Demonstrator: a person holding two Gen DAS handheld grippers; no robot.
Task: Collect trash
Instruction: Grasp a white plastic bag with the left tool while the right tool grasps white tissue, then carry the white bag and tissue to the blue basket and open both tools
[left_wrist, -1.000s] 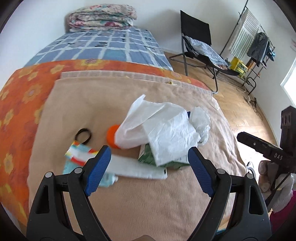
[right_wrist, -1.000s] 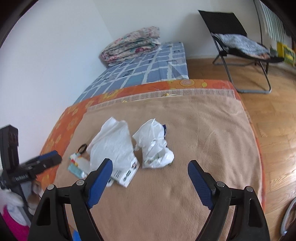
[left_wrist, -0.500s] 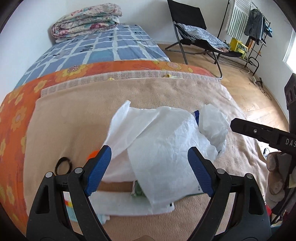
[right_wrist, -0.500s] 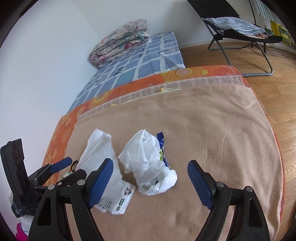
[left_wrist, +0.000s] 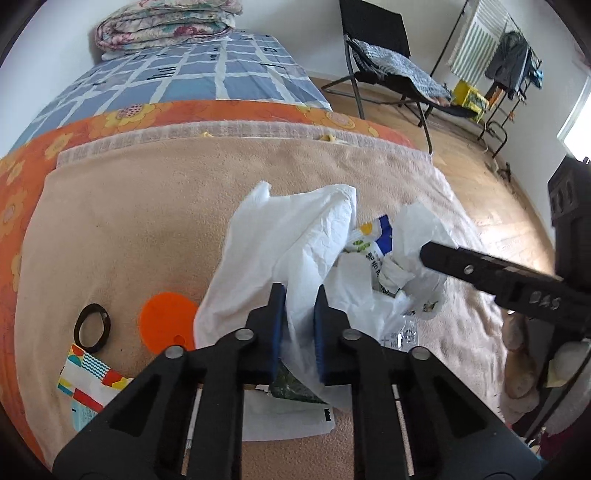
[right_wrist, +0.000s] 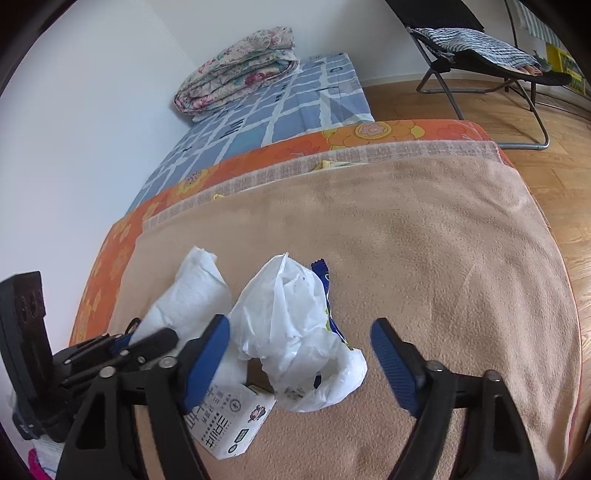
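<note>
On the beige fleece blanket (left_wrist: 122, 229) covering the bed, the left gripper (left_wrist: 298, 291) has just closed, its blue pads pinching a fold of the flat white plastic bag (left_wrist: 280, 251). To the right lies a crumpled white plastic bag (right_wrist: 295, 328) (a blue snack wrapper (right_wrist: 325, 280) pokes out behind it), sitting between the right gripper (right_wrist: 301, 347) fingers, which have narrowed a little but stand apart, not pressing it. Left of the flat bag are an orange round lid (left_wrist: 166, 319), a black hair tie (left_wrist: 92, 325) and a colourful patterned packet (left_wrist: 88, 380).
</note>
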